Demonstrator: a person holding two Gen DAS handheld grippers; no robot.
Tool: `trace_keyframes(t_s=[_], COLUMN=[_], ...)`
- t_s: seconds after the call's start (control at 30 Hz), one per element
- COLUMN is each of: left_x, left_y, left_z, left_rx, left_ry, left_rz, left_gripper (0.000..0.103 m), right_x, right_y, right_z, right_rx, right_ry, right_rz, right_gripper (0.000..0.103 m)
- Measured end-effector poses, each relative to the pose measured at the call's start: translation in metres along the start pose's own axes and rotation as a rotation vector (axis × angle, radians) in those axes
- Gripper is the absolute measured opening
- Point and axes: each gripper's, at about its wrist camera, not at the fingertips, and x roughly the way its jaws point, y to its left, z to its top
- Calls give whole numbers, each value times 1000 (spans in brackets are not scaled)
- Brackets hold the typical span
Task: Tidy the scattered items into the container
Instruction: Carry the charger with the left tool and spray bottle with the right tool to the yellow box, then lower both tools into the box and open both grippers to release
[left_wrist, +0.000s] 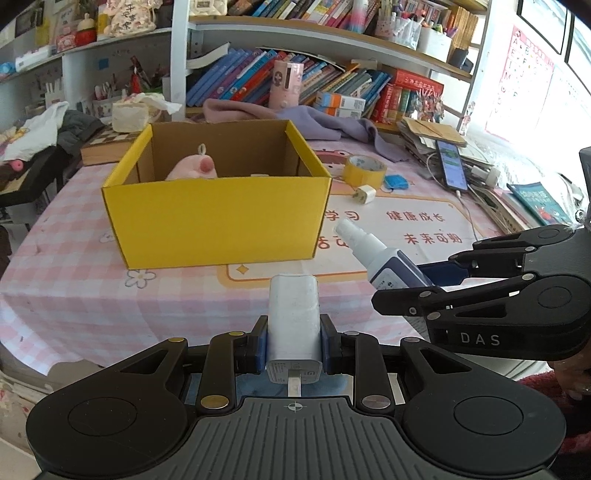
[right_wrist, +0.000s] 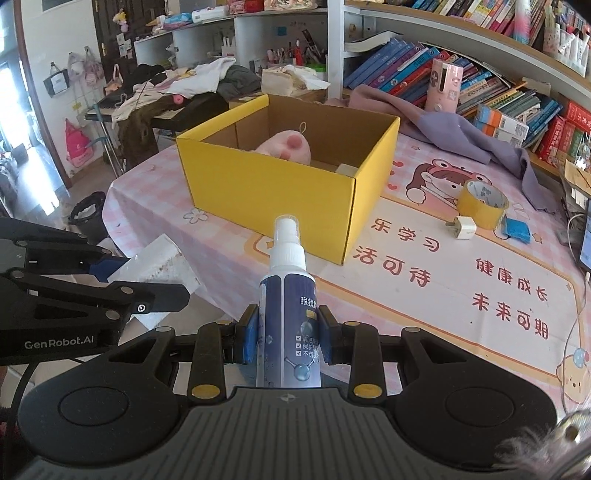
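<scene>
Left gripper (left_wrist: 293, 345): its jaws are clamping a white block (left_wrist: 293, 325) by its sides, low on the body, with most of it sticking out forward.
Right gripper (right_wrist: 287, 338): its jaws are clamping a spray bottle (right_wrist: 286, 295) around the lower body, nozzle pointing toward the box (right_wrist: 273, 192).
Box: it is sitting open on the desk (right_wrist: 424, 295) ahead of both grippers, with a pink plush (right_wrist: 288, 146) and a small pale item already lying inside.
Left on the desk: a tape roll (right_wrist: 482, 205), a white plug (right_wrist: 461, 227) and a blue pad (right_wrist: 517, 229) are lying to the right of the box, close together.
Risk, collision: the two grippers are travelling side by side and close; if both are heading for the opening at once, they may be knocking each other.
Risk, bottle: it is round and smooth and held low, so it may be pivoting or sliding in the jaws if tipped further.
Risk, near wall: a low approach may be catching the box's front edge and pushing the light box along the cloth.
Risk, release: dropping too early means items landing on the desk short of the box, or rolling off the near edge.
</scene>
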Motion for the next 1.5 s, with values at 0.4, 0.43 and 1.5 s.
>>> trace_keyframes(t_s=[0.4, 0.43, 1.5], left_x=[-2, -2, 28], left_y=[9, 9, 67], left_z=[-1, -1, 128], left_rx=[-22, -20, -8], left_ry=[12, 13, -179], left_rz=[46, 47, 152], left_gripper=[25, 25, 25], right_x=[9, 10, 60], right_y=[10, 11, -33], right_z=[8, 8, 155], right_rx=[-41, -42, -74], right_ry=[10, 10, -182], right_rz=[50, 53, 123], right_gripper=[31, 31, 31])
